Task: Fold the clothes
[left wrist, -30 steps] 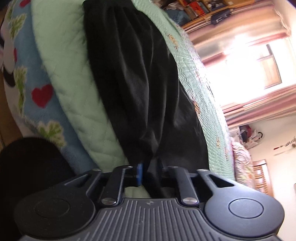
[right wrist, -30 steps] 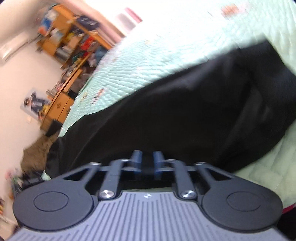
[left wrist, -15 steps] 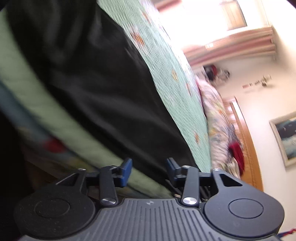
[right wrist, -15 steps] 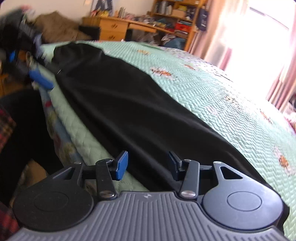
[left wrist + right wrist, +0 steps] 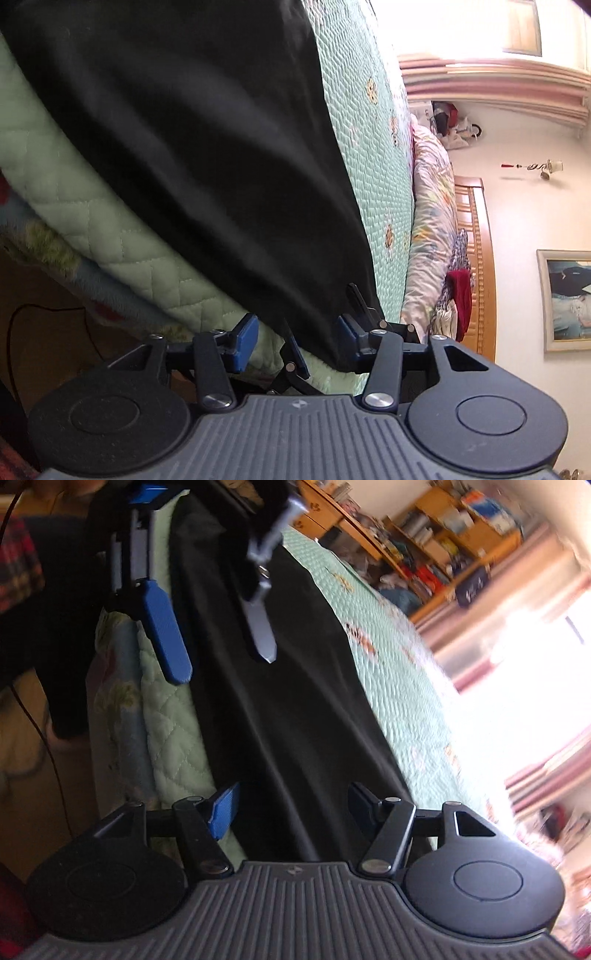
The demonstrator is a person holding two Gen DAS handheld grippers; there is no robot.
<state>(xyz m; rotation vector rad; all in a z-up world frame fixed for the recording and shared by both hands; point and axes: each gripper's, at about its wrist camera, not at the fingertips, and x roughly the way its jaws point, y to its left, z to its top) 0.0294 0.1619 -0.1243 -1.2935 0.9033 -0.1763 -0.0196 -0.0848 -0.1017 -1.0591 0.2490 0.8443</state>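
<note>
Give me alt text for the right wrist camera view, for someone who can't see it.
A black garment lies stretched along the edge of a bed with a mint green quilt. The right gripper is open just above the cloth in the foreground, and the left gripper, also open, hangs over it farther along.

You are looking across a bed covered by a mint-green quilted bedspread with small orange motifs, its stitched edge hanging over a blue patterned blanket. At the far end lies a pale floral duvet against a slatted honey-coloured wooden headboard, with a dark red cloth draped there. On the cream wall you see a framed picture and a small wall ornament. Pink striped curtains frame a window flooded with glaring daylight. From the right wrist view, cluttered wooden shelves stand behind the bed.
</note>
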